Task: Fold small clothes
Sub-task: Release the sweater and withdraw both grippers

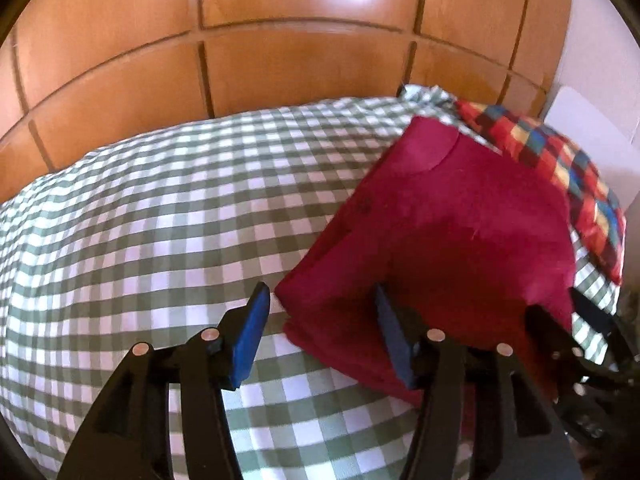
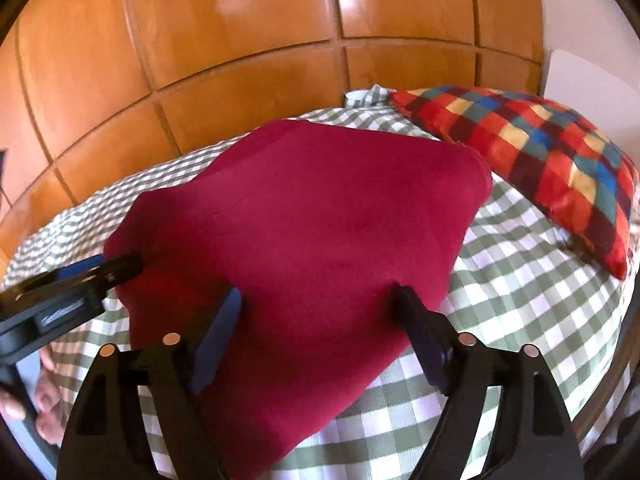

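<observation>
A folded dark red garment [image 1: 452, 232] lies on the green-and-white checked bedcover [image 1: 160, 216]. In the left wrist view my left gripper [image 1: 320, 320] is open, its jaws wide apart around the garment's near left corner. In the right wrist view the garment [image 2: 304, 232] fills the middle, and my right gripper [image 2: 320, 320] is open over its near edge. The left gripper also shows in the right wrist view [image 2: 80, 280], at the garment's left side. Part of the right gripper shows at the right edge of the left wrist view [image 1: 592, 340].
A red, blue and yellow checked cushion [image 2: 540, 152] lies at the far right of the bed, next to the garment. Wooden panelled wardrobe doors [image 2: 240, 40] stand behind the bed. A white wall [image 2: 580, 60] is at the far right. The bedcover [image 2: 520, 280] extends to the right.
</observation>
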A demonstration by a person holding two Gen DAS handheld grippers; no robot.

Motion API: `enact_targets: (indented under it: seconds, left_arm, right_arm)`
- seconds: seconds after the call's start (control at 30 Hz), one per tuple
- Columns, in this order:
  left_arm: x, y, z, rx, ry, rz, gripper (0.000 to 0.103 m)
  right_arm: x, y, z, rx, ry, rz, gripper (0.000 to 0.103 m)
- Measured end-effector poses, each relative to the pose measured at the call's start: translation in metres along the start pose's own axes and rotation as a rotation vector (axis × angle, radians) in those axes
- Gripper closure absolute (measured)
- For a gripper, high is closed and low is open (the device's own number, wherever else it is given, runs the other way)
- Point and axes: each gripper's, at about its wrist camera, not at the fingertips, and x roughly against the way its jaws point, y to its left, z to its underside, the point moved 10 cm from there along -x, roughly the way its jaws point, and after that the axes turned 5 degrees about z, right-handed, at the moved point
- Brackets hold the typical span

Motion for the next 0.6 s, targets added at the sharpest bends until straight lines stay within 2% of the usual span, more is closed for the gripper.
enact_targets:
  seconds: [0.13,0.2,0.27,0.4,0.6]
  left_arm:
    - [0.023,0.005,0.006,0.024,-0.04,-0.013,0.038]
    - [0.036,0.007,0.008,0.044,-0.064,-0.011,0.035]
    - [0.049,0.007,0.009,0.06,-0.092,-0.01,0.031]
    - [0.07,0.0,0.012,0.022,-0.139,-0.04,0.021]
    - [0.099,-0.007,0.015,-0.018,-0.213,-0.067,0.011]
  right_arm:
    - [0.016,-0.002,0.0,-0.035,-0.002,0.008,0.02]
    - [0.028,0.001,0.001,-0.053,-0.02,0.021,0.013]
    - [0.044,0.007,0.007,-0.052,-0.05,0.034,0.011]
    - [0.064,0.012,0.014,-0.051,-0.095,0.085,0.004]
    - [0.079,0.0,0.015,-0.098,-0.128,0.18,0.004]
